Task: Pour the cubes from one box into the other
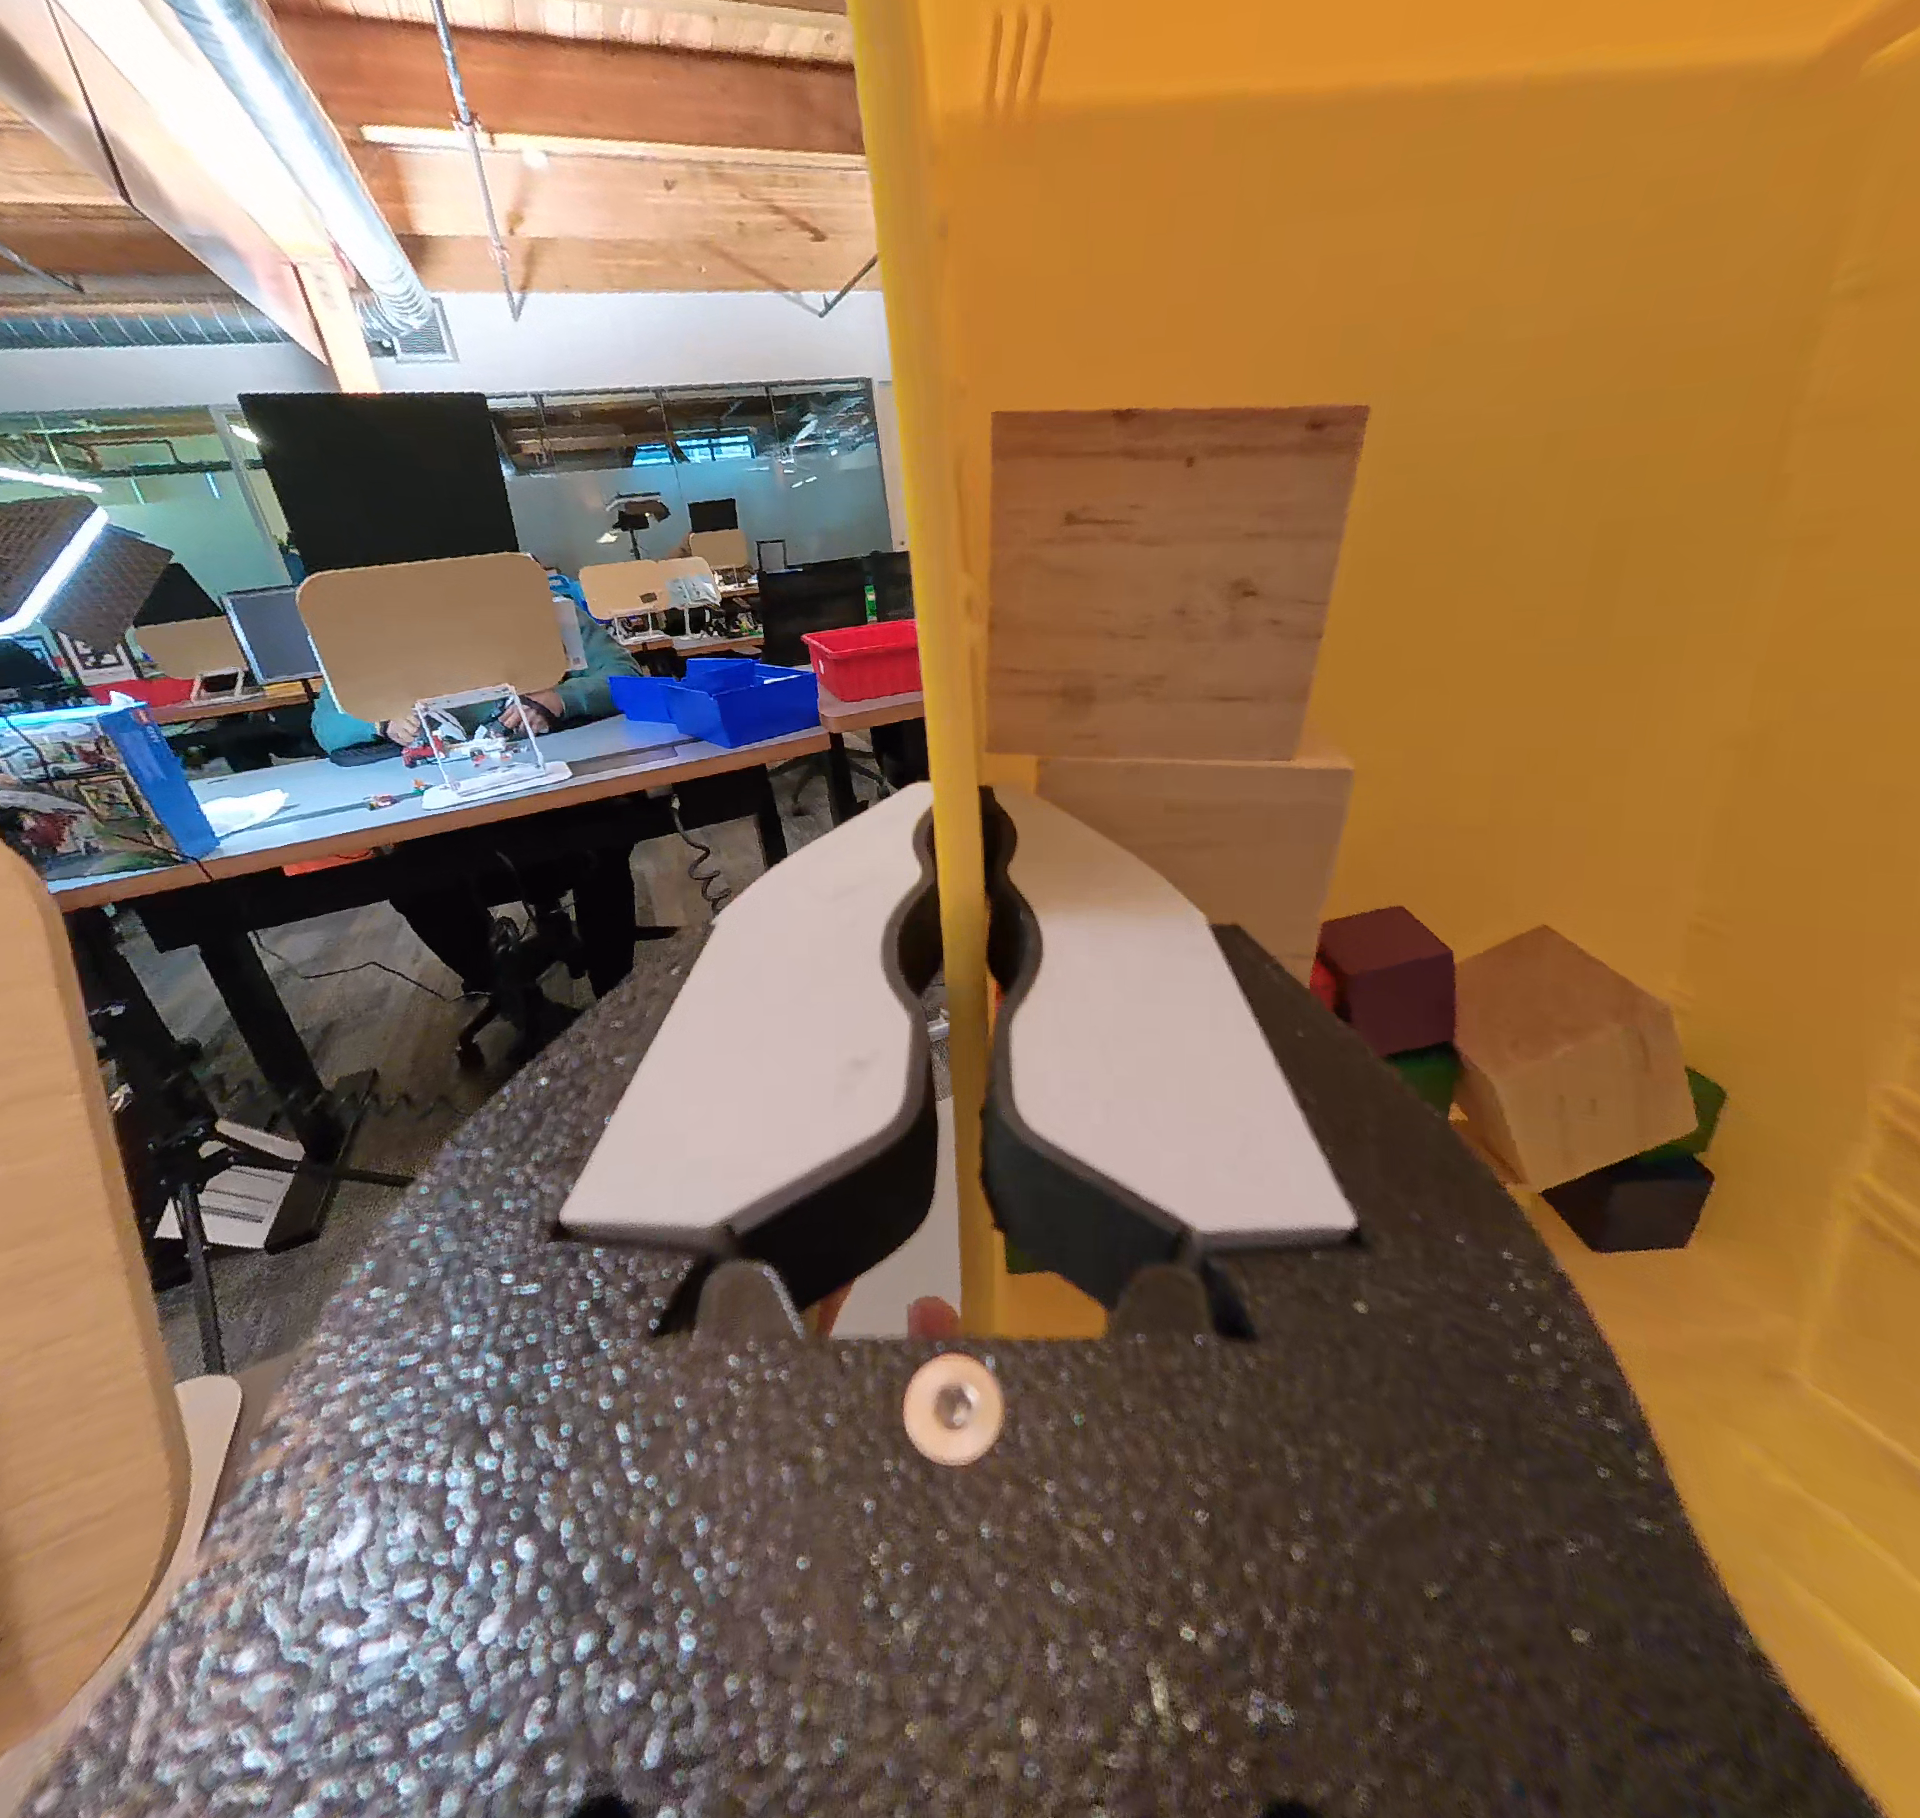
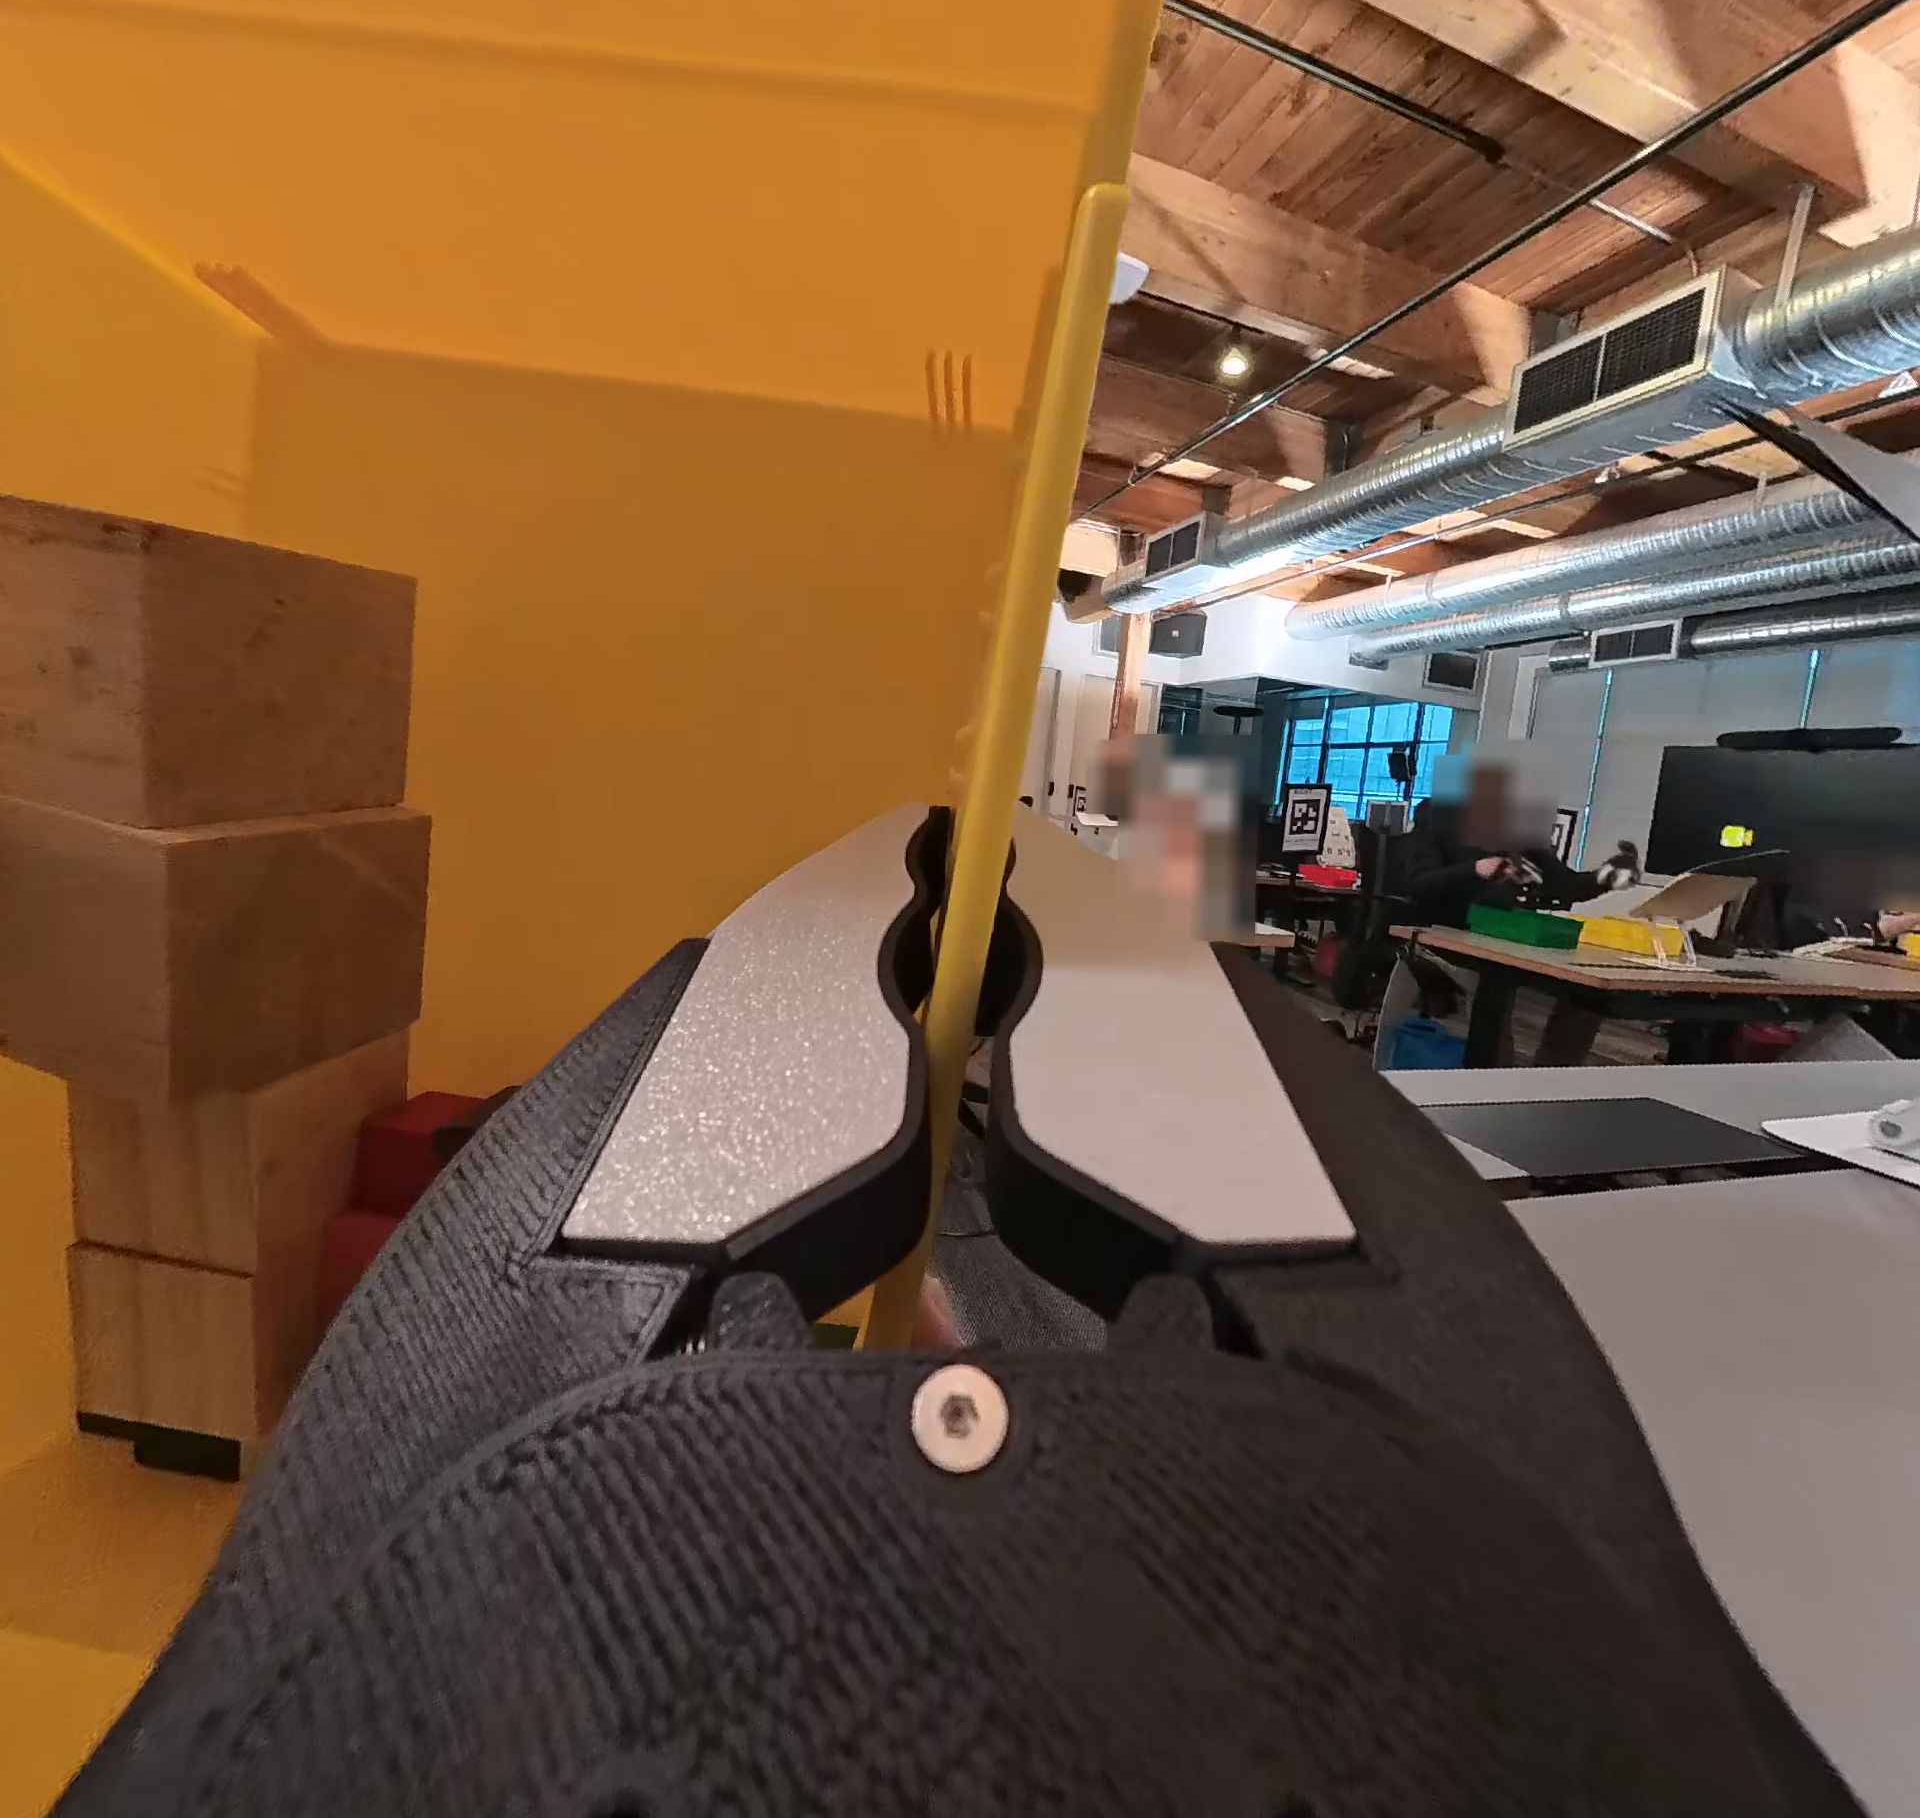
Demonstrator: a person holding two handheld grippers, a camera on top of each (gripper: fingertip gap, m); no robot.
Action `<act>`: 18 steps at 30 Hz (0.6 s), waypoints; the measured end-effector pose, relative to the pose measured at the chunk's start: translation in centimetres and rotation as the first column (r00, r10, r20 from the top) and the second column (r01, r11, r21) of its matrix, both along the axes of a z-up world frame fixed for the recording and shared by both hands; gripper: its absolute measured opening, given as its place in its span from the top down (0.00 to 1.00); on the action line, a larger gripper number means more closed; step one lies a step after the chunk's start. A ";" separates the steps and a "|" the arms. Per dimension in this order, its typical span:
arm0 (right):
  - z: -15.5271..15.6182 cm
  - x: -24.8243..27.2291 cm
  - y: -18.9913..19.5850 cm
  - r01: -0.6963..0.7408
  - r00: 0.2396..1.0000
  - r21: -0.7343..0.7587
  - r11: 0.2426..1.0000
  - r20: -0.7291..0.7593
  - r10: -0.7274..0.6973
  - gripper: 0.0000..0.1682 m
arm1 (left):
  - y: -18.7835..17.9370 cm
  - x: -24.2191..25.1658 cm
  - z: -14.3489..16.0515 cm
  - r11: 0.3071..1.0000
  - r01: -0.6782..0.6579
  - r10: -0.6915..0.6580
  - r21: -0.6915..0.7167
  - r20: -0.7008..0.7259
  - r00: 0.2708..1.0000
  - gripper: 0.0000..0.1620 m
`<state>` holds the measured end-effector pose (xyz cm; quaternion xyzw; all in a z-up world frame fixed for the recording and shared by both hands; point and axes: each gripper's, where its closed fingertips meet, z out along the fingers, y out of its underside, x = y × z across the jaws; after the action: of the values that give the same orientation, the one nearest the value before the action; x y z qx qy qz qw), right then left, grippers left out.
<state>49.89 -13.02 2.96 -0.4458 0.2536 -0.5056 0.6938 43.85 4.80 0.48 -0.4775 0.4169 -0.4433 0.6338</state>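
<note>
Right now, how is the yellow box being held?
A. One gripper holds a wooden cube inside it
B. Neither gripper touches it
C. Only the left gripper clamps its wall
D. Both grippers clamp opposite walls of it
D: the left gripper is shut on one thin wall of the yellow box, and the right gripper is shut on a wall too, with the wooden cubes piled inside between them.

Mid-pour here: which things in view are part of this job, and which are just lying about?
Job: yellow box; wooden cubes; small coloured cubes; left tool and right tool, both clamped on its walls.

Lying about: blue bins; red bin; monitor.
</note>
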 end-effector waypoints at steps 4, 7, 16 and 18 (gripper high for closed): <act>0.0 -0.1 0.4 -0.002 1.000 -0.006 1.000 0.013 0.002 0.97 | 0.3 -0.3 0.0 1.000 -0.010 0.010 -0.007 0.014 1.000 0.98; -0.1 0.0 0.6 0.007 1.000 -0.025 1.000 0.012 -0.006 0.97 | 0.4 -0.1 -0.5 1.000 -0.011 0.011 -0.021 -0.001 1.000 0.98; 0.1 0.0 0.6 0.011 1.000 -0.031 0.999 0.021 -0.011 0.97 | 0.6 0.0 -0.4 1.000 -0.005 0.005 -0.014 0.002 1.000 0.98; 0.1 0.0 0.7 0.012 1.000 -0.036 0.999 0.018 -0.012 0.97 | 0.6 0.0 -0.4 1.000 -0.004 0.004 -0.006 -0.002 1.000 0.98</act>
<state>49.92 -12.32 3.08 -0.4522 0.2411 -0.5181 0.6848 43.86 5.41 0.10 -0.4808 0.4149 -0.4429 0.6329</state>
